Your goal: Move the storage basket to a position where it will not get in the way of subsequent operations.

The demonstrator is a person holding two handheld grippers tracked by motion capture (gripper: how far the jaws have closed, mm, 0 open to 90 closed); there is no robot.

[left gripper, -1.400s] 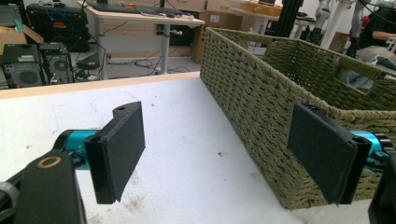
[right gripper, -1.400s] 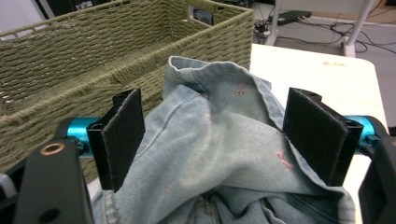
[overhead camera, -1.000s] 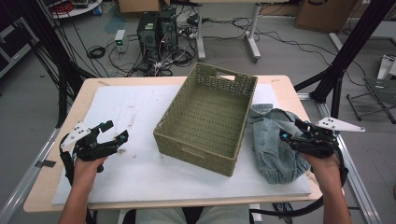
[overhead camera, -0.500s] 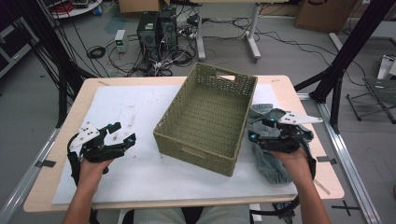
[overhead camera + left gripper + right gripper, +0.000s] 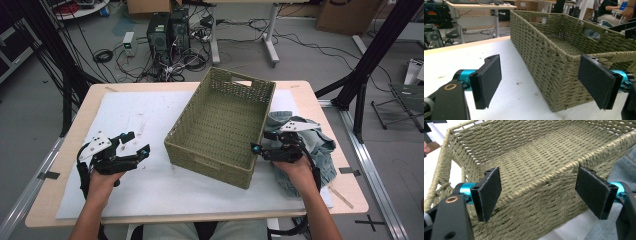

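Observation:
An empty olive woven basket (image 5: 220,125) stands skewed on the white sheet (image 5: 150,190) in the middle of the table. A crumpled blue denim garment (image 5: 320,145) lies against its right side. My right gripper (image 5: 261,141) is open at the basket's right wall, above the denim's edge. In the right gripper view the jaws (image 5: 539,195) straddle the basket's rim (image 5: 536,157) with nothing held, and denim (image 5: 624,167) shows at the right. My left gripper (image 5: 138,142) is open over the sheet, just left of the basket. In the left gripper view (image 5: 541,82) the basket's near corner (image 5: 564,50) sits between the jaws.
The wooden table (image 5: 100,95) ends close behind the basket. Beyond it are computer towers (image 5: 167,30), cables and desk legs on the floor. Black frame posts (image 5: 370,55) stand at the right and left. Bare sheet lies in front of the basket.
My right gripper has moved left off the denim to the basket's right wall. My left gripper has shifted right, closer to the basket. Both stay open.

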